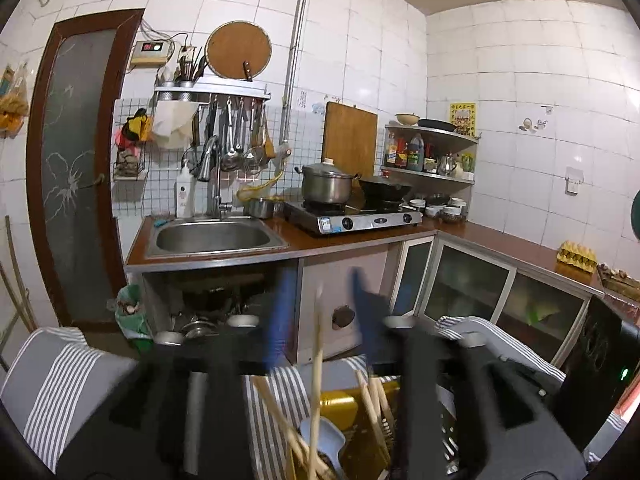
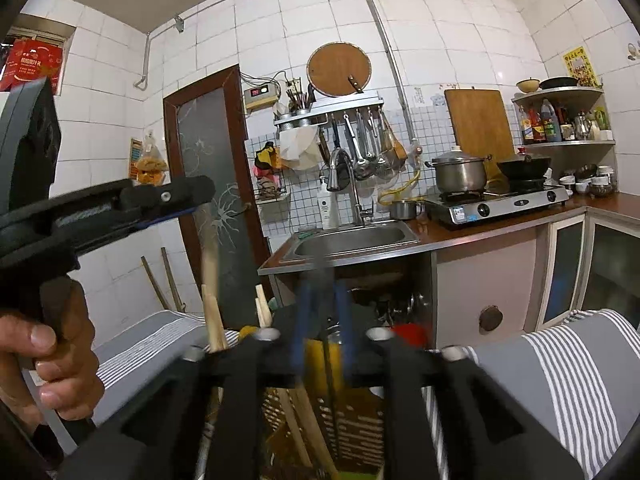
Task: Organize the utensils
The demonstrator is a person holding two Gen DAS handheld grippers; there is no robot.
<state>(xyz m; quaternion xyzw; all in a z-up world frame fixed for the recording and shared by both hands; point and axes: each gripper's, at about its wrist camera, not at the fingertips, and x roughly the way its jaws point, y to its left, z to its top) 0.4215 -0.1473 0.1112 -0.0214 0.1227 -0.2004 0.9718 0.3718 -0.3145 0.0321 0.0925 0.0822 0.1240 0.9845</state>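
Left gripper [image 1: 320,300] jaws apart around a wooden chopstick [image 1: 317,364], not pinching; right gripper [image 2: 322,304] parted around a dark rod [image 2: 329,364]; only right view shows the hand [image 2: 44,360].

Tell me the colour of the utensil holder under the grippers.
Yellow: the utensil holder shows best in the left wrist view, chopsticks standing in it.

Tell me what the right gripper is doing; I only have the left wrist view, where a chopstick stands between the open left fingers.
Observer: The right gripper is open. A thin dark stick stands between its fingers, and the pads are clear of it.
Operator: Can you see what carries the left gripper?
Observer: Yes, a bare hand is wrapped around the handle of the left gripper.
Operator: Anything left of the door that I miss?
Observer: A red poster hangs high on that wall.
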